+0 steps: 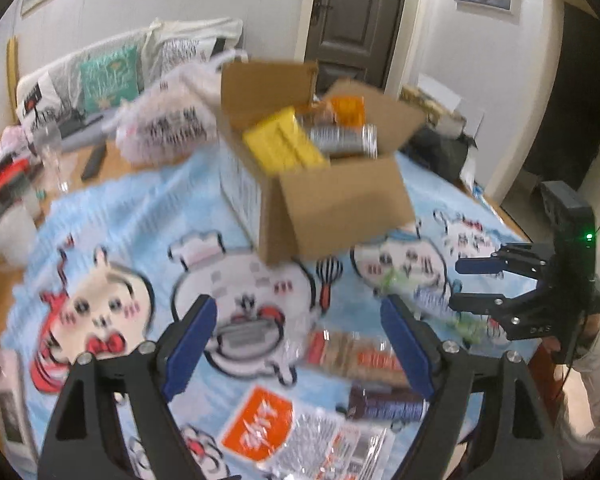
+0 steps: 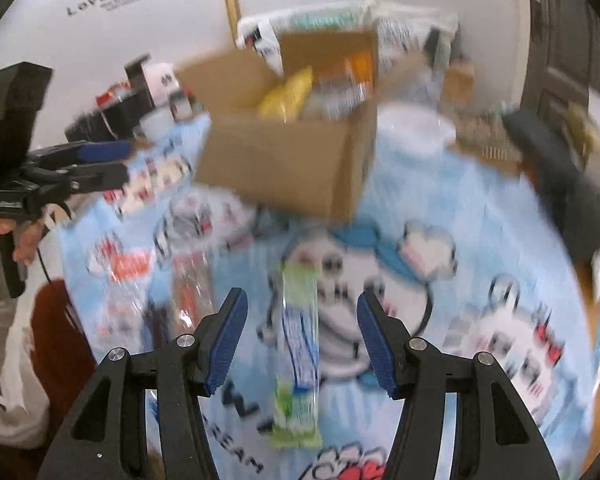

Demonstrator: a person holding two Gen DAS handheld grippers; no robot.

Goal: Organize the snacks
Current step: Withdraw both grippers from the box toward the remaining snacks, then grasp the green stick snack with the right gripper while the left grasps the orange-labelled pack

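Note:
An open cardboard box [image 1: 332, 200] stands on the blue cartoon cloth and holds a yellow pack [image 1: 282, 146], a silver can [image 1: 344, 138] and an orange pack [image 1: 346, 108]. My left gripper [image 1: 300, 344] is open above a biscuit pack with red labels [image 1: 352, 352], a dark bar [image 1: 384, 402] and an orange-and-clear packet [image 1: 300, 436]. My right gripper [image 2: 302, 338] is open and hovers over a long green-and-blue snack pack [image 2: 298, 344] lying between its fingers. The box [image 2: 284, 160] is behind it. Both views are blurred.
A white plastic bag [image 1: 164, 124], a glass [image 1: 54, 156] and a white mug [image 1: 8, 236] sit at the left. A sofa with cushions [image 1: 108, 76] is behind the table. A dark bag [image 2: 560, 168] lies at the right. The right gripper [image 1: 476, 284] also shows in the left view.

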